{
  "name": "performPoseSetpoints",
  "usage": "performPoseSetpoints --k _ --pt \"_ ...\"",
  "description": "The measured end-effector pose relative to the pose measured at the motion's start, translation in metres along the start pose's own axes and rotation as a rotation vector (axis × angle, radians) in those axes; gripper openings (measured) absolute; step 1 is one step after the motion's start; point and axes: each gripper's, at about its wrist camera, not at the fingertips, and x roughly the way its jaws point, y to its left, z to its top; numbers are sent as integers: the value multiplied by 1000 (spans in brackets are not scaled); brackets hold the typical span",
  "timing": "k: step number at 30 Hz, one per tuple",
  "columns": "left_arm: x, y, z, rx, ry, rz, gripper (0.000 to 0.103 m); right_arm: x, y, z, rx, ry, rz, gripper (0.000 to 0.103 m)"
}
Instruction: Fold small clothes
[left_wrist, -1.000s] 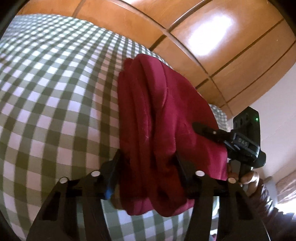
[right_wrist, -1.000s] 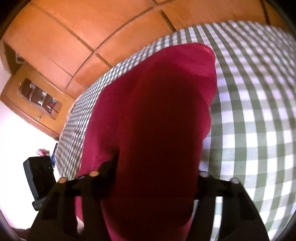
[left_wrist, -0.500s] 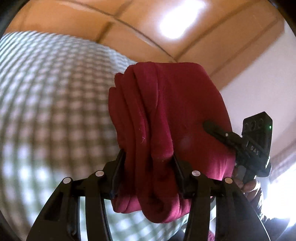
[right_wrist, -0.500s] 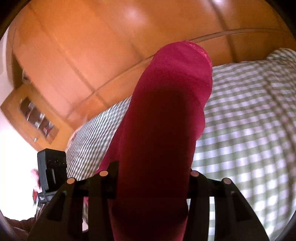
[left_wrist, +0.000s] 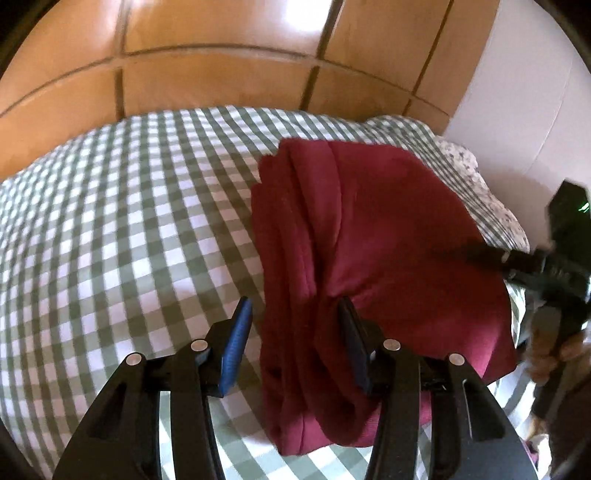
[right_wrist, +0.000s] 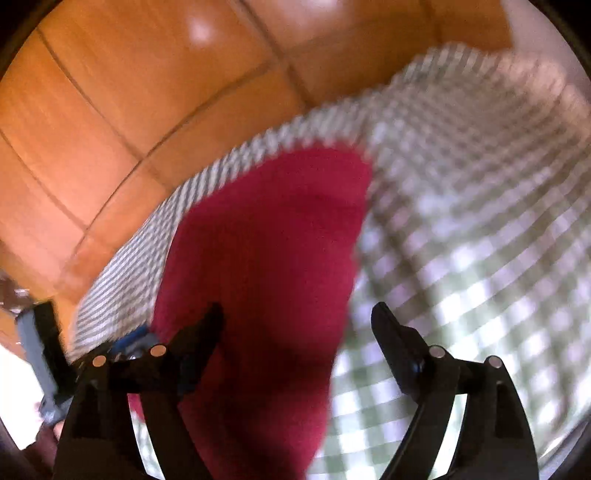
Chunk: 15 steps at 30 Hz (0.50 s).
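Where it lies on the green-and-white checked bedcover, the dark red soft garment is folded into a thick bundle with stacked rounded edges. The left gripper stands released, its blue ribbed pad clear of the cloth. The right gripper has just been opening, the cloth loose between its jaws. Glossy wooden panels rise behind.

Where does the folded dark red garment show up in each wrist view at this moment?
Left wrist: the folded dark red garment fills centre-right, lying on the green-and-white checked cover.
Right wrist: the garment runs from centre to bottom edge, blurred.
Shared landmark: the orange wooden panelled headboard along the top of both.
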Motion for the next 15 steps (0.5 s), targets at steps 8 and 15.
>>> performPoseSetpoints --k 8,15 --pt "-16 10 -26 -38 -36 55 48 17 46 40 -30 -31 -53 72" --pt "-17 22 -37 -90 -28 85 48 102 44 35 -93 113 -191 77"
